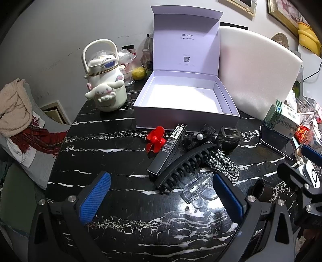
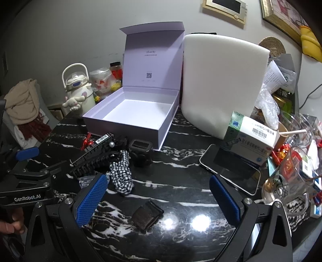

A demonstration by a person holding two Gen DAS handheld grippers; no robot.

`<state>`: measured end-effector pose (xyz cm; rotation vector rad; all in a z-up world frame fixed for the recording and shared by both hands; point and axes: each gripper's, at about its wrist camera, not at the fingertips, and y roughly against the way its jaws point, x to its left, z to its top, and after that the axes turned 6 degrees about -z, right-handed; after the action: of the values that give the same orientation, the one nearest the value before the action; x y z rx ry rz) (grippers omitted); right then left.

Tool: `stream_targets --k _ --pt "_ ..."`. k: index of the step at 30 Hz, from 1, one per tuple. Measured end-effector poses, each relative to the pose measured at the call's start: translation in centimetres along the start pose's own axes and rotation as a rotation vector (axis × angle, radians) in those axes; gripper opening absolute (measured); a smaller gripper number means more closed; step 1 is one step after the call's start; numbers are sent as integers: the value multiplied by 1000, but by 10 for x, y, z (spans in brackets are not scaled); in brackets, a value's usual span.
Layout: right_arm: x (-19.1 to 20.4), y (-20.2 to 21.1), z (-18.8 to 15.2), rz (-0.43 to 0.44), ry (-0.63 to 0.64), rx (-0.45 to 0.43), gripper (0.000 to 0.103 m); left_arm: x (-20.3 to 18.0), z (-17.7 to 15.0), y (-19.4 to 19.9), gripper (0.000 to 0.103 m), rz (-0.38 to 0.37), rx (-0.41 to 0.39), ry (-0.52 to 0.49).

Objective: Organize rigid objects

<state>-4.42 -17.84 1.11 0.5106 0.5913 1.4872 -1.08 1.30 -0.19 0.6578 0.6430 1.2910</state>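
Tools (image 1: 161, 195) (image 2: 159, 199) level, spread wide above table (image 1: 120, 231).

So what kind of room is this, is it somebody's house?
Probably a home. Framed pictures hang on the wall, a white cartoon-dog kettle stands on the black marble table, and a medicine box sits among everyday clutter.

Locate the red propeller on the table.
In the left wrist view the red propeller lies on the marble table, just in front of the open white box, left of the black barcode carton.
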Motion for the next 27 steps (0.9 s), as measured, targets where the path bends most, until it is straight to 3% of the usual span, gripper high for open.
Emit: stream_targets --k 27 --pt "4 13 -11 24 12 -7 103 2 -12 11 103 -9 -5 12"
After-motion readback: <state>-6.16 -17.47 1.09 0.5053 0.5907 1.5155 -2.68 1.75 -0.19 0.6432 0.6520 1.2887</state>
